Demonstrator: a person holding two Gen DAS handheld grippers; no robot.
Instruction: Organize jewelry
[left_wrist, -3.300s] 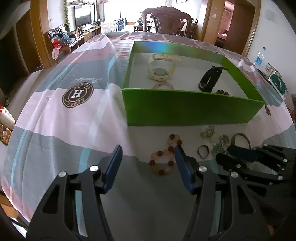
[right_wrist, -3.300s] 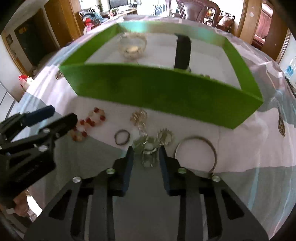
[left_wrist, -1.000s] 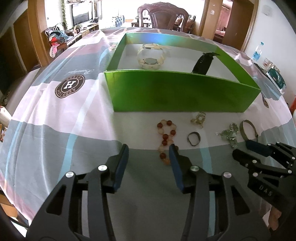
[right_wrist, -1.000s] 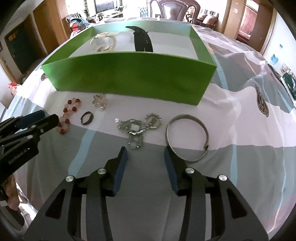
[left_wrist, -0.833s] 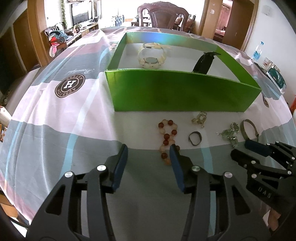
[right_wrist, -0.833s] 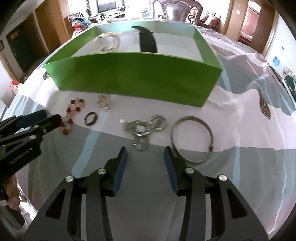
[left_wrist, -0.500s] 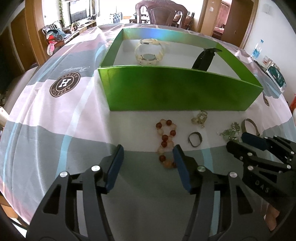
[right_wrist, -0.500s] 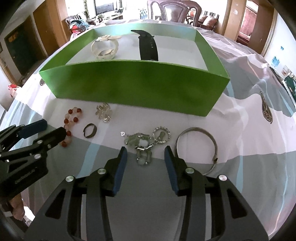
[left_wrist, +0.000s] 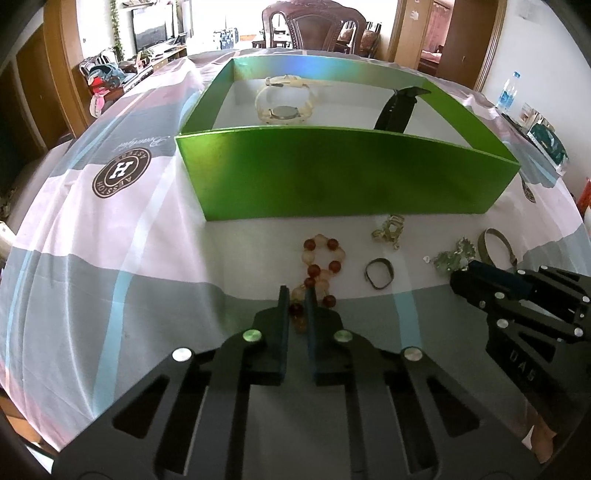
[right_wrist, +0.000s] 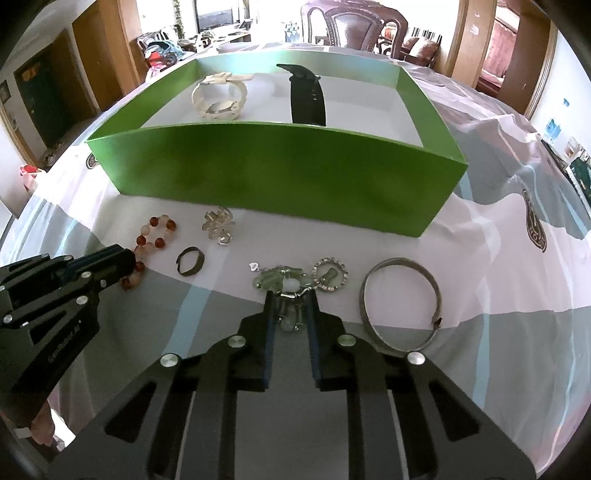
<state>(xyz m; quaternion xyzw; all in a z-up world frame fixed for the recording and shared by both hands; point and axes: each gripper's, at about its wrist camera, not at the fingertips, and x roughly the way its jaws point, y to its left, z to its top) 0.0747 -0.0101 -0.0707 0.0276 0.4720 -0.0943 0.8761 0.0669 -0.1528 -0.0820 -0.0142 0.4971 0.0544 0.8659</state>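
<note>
On the striped cloth in front of the green box (left_wrist: 332, 177) lies a red and pale bead bracelet (left_wrist: 325, 258). My left gripper (left_wrist: 296, 291) is shut on its near end. In the right wrist view, the jaws of my right gripper (right_wrist: 290, 297) are closing on a green-stone silver pendant (right_wrist: 280, 278), and the pads touch its lower part. A dark ring (right_wrist: 190, 260), a gold knot charm (right_wrist: 218, 223), a round silver brooch (right_wrist: 330, 275) and a silver bangle (right_wrist: 402, 302) lie loose nearby. Inside the box are a white watch (right_wrist: 219, 96) and a black strap (right_wrist: 306, 96).
The box's near wall (right_wrist: 277, 166) stands upright just beyond the loose pieces. The two grippers sit side by side, the left gripper (right_wrist: 122, 260) close to the ring. A water bottle (left_wrist: 508, 90) stands at the far right. A wooden chair (left_wrist: 314, 26) is behind the table.
Both grippers' jaws have come together from wide apart, the left onto the bracelet's near beads, the right around the pendant. Both hands barely shifted.
</note>
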